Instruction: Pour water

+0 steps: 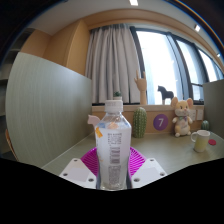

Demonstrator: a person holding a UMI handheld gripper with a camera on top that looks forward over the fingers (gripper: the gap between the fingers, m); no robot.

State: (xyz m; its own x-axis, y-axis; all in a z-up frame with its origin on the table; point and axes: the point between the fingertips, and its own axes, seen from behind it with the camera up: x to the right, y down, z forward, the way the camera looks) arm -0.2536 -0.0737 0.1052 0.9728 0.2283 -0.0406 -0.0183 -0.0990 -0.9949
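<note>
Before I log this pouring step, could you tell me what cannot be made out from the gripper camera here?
- Gripper, gripper view: the bottle stands between the pads, but it hides whether they press on it.
- Bottle label: print too small to read.
- Mug beyond the fingers: its contents are hidden by its own wall.
- Toys on the table: too small to identify.

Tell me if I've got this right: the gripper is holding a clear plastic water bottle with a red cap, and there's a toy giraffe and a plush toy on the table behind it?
Nearly. The gripper view shows the water bottle's cap is white, not red. The rest holds: the gripper has the clear bottle between its fingers, apparently pressed by both pads, and a toy giraffe and a plush toy stand on the table behind it.
</note>
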